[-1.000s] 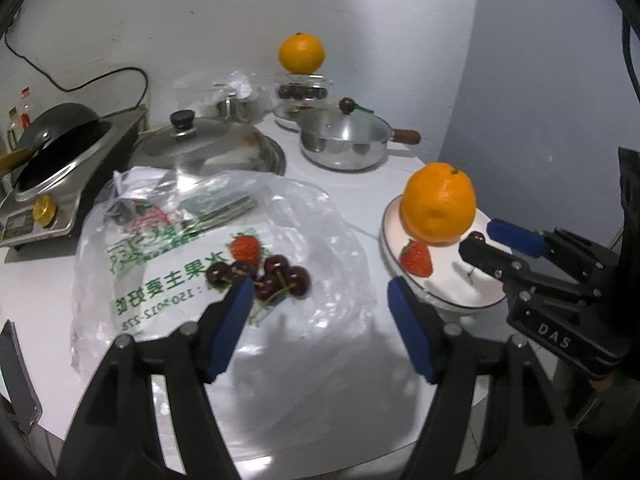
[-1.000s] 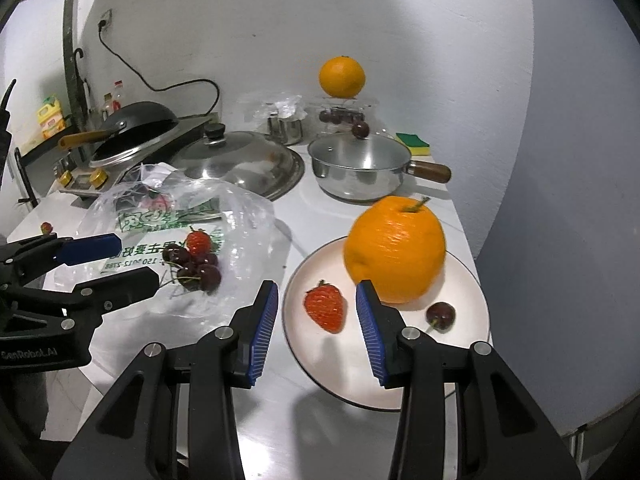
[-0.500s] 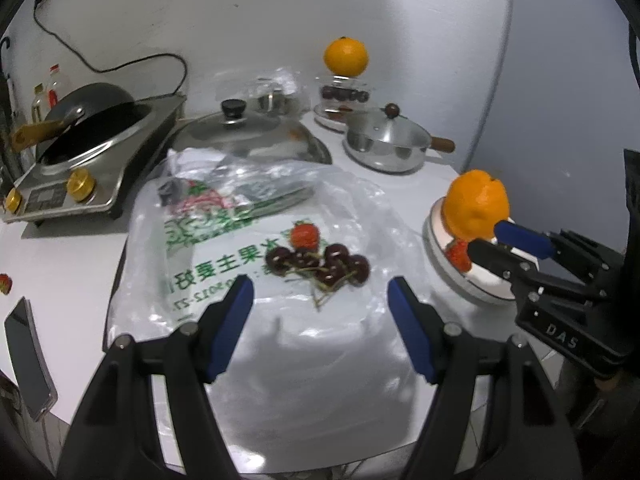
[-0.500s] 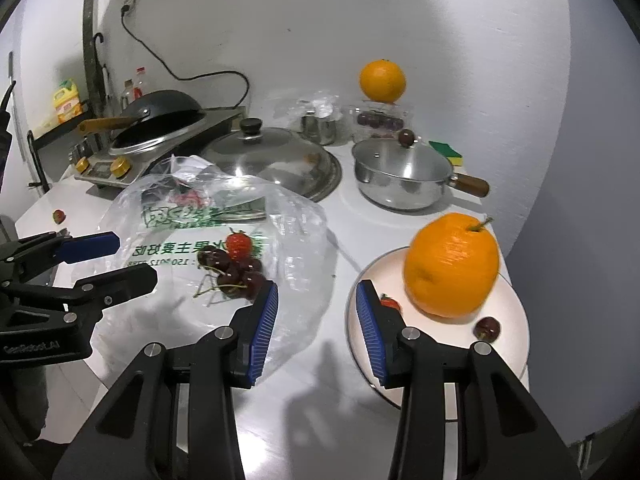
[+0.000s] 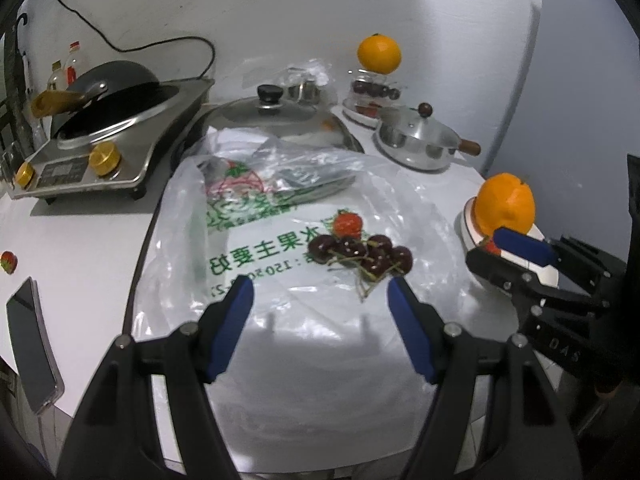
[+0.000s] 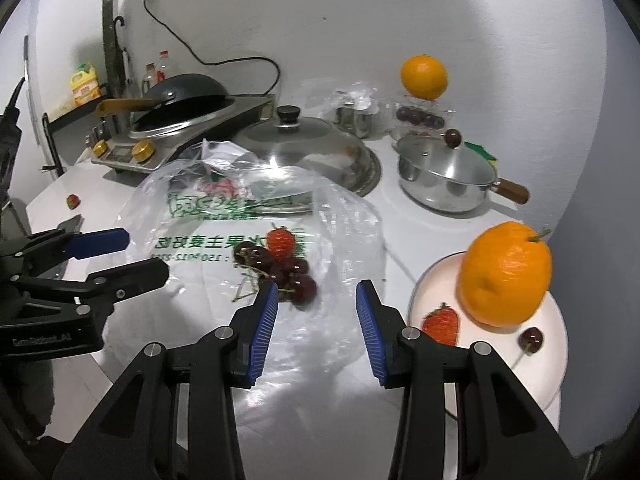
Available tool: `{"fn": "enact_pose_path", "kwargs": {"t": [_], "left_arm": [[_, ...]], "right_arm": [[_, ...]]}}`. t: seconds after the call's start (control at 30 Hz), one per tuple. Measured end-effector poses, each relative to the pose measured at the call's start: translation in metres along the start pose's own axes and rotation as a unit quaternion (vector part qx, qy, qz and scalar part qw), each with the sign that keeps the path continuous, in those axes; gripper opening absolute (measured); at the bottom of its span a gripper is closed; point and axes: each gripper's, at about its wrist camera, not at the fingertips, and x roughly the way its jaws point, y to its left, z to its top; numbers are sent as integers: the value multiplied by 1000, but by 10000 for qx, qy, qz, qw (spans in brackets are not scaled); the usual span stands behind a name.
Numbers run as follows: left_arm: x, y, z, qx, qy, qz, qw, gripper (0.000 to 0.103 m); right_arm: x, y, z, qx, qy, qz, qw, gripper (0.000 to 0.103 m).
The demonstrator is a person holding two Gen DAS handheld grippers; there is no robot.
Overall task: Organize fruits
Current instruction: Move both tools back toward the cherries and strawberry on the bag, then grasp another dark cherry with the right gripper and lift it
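Orange orange [image 6: 505, 274], red strawberry [image 6: 281, 242], dark-red cherries [image 5: 362, 254], clear green-printed bag [image 5: 256, 216], white plate [image 6: 548, 364]

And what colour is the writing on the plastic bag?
Green writing on the clear plastic bag. The left wrist view shows it best.

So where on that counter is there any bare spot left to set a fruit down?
Bare counter shows between the plastic bag and the white plate, just ahead of the right gripper. Another patch lies left of the bag, between the stove, the phone and a stray strawberry. The plate has room near its front rim. The back, with lid and pot, is crowded.
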Motion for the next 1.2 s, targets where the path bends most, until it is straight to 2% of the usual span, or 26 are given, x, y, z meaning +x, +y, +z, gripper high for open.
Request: {"fn": "enact_pose_path", "kwargs": {"t": [0.33, 0.7, 1.2], "left_arm": [[16, 13, -4, -151, 151, 77, 9997, 71], [36, 22, -1, -233, 308, 180, 9991, 71], [52, 20, 1, -221, 439, 174, 9986, 71]], "right_arm": [[24, 12, -1, -181, 205, 295, 9992, 42], [51, 14, 4, -210, 337, 439, 9982, 39], [69, 0, 6, -171, 415, 288, 9986, 35]]}}
